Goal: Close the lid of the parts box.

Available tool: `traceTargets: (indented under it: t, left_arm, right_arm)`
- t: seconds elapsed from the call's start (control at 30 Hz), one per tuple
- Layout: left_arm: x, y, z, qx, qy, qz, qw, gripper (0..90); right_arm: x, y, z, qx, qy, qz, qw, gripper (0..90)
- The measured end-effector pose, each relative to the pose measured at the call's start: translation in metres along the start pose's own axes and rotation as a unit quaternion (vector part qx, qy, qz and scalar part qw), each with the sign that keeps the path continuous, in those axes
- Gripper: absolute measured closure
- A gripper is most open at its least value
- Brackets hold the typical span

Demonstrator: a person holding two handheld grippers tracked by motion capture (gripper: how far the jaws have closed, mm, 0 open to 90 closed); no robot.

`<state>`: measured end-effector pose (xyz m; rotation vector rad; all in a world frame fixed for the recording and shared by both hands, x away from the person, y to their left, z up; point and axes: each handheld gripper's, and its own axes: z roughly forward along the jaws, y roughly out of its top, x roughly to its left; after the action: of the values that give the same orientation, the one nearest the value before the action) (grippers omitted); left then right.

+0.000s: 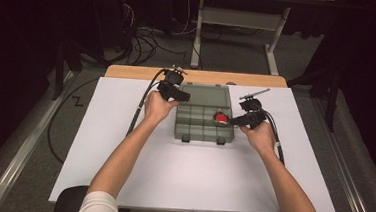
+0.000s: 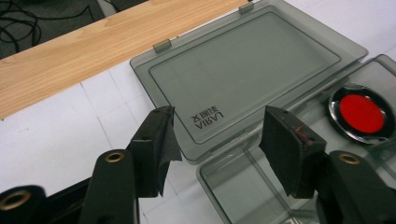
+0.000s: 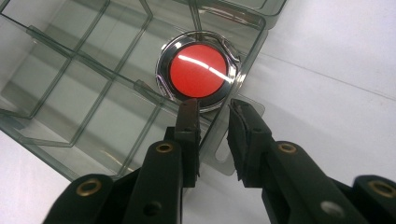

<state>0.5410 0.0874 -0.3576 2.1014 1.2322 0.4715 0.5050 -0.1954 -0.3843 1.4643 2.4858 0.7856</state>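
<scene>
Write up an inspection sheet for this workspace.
Surface: white table with a wooden strip along the far edge.
Job's things: smoky clear divided box, its lid open and lying flat; a red disc with a chrome rim sits in a right-hand compartment.
Clutter: nothing seen on the table.
Grippers: left gripper open, jaws over the lid's hinge edge; right gripper open, tips at the box wall beside the disc, not on it.
Cables: one black cable trails from the left gripper; another runs along the right forearm.
Surroundings: grey floor with tangled wires, a white table frame, dark beyond.
</scene>
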Motion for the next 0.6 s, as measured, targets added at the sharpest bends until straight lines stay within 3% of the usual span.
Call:
traceTargets:
  t: [0.37,0.6]
  left_arm:
    - [0.007,0.015,0.013,0.029,-0.010,-0.018,0.9994,48.7]
    - [0.017,0.018,0.028,0.075,-0.042,-0.048,0.9952,49.6]
  right_arm:
    - [0.000,0.000,0.000,0.000,0.000,-0.001,1.0000,75.7]
    - [0.000,0.000,0.000,0.000,-0.001,0.001,1.0000,75.8]
